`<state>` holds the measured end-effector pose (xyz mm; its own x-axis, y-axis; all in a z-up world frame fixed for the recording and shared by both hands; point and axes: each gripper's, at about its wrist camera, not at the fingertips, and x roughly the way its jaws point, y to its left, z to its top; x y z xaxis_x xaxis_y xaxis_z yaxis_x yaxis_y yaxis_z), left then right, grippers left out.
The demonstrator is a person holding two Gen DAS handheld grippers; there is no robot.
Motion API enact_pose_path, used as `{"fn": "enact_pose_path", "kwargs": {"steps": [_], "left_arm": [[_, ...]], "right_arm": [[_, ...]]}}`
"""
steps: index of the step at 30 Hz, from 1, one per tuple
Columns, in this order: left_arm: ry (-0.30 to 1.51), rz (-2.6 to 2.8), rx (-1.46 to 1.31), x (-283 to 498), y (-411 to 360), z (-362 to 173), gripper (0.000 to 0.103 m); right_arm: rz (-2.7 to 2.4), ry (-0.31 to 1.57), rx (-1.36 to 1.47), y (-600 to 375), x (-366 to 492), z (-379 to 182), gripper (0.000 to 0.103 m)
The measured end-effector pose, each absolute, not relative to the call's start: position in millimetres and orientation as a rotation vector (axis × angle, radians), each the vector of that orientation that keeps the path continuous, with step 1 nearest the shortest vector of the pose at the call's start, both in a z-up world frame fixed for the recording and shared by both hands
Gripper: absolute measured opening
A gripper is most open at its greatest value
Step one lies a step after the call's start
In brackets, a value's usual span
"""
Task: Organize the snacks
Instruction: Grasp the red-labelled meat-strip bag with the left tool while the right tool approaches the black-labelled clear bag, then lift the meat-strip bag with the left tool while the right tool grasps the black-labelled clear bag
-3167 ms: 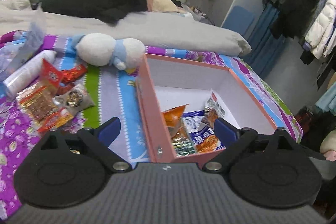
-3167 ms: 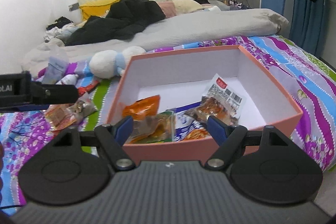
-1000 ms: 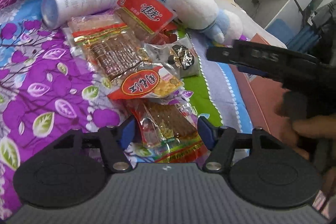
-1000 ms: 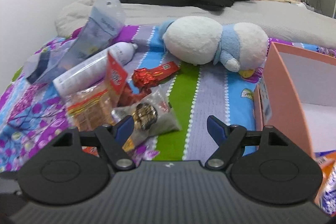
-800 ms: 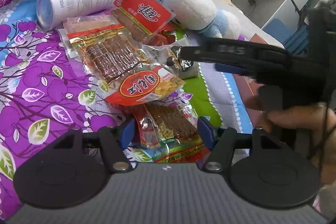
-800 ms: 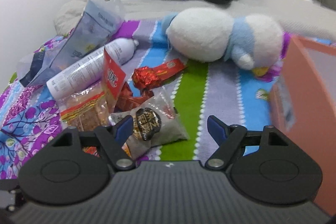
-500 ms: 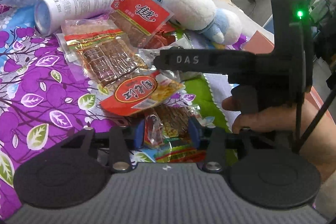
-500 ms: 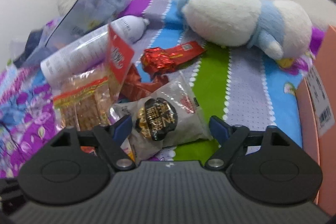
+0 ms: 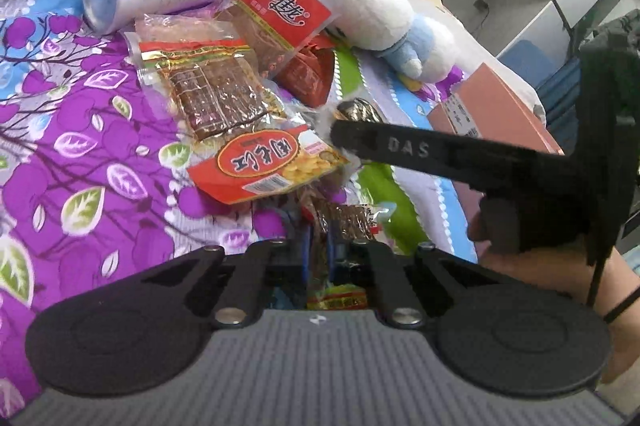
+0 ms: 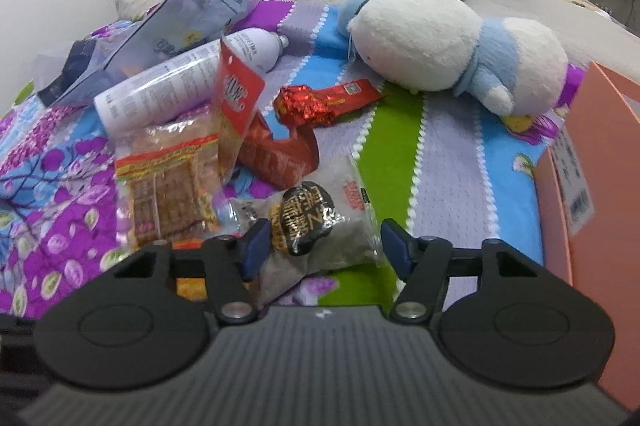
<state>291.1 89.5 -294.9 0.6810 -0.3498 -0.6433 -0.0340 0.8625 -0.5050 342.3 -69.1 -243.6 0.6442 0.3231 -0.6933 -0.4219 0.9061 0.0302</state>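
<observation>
Snack packets lie in a heap on the purple flowered bedspread. My left gripper is closing, its pads pressed on a clear packet of brown strips at the near edge of the heap. A red-orange bean packet lies just beyond it. My right gripper is low over a grey packet with a black-and-gold label. Its jaws are closing with that packet between them, and the right pad stands apart from it. One right finger marked DAS crosses the left wrist view.
A white spray can, a red foil packet, a plastic bag and a white-and-blue plush toy lie behind the heap. The pink box stands at the right. A person's hand holds the right gripper.
The left jaws have come together on the strip packet. The right gripper has sunk toward the grey packet, moved left across the left wrist view, and its jaws have narrowed.
</observation>
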Motion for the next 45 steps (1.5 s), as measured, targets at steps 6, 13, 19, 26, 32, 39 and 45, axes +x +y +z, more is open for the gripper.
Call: {"fn": "enact_pose_path", "kwargs": {"steps": [6,13,19,26,32,39,45], "left_arm": [[0.821,-0.19,-0.542,265,89,-287,0.008],[0.845,-0.189,-0.602,228,97,-286,0.008],[0.839,-0.171,-0.595,197,107,-276,0.007],[0.846,-0.151,-0.613,167,118,-268,0.007],[0.861,-0.128,-0.561,140,116,-260,0.007],[0.914,-0.047,-0.533,129,117,-266,0.009],[0.942,-0.03,-0.499,135,113,-261,0.04]], "right_arm": [[0.39,0.768,-0.12,-86,320,-235,0.056],[0.368,0.776,-0.13,-98,288,-226,0.053],[0.343,0.801,-0.117,-109,251,-222,0.053],[0.335,0.817,-0.12,-119,206,-219,0.053],[0.367,0.863,-0.107,-134,168,-217,0.053],[0.358,0.879,-0.075,-147,148,-223,0.056],[0.277,0.902,0.074,-161,141,-220,0.084]]}}
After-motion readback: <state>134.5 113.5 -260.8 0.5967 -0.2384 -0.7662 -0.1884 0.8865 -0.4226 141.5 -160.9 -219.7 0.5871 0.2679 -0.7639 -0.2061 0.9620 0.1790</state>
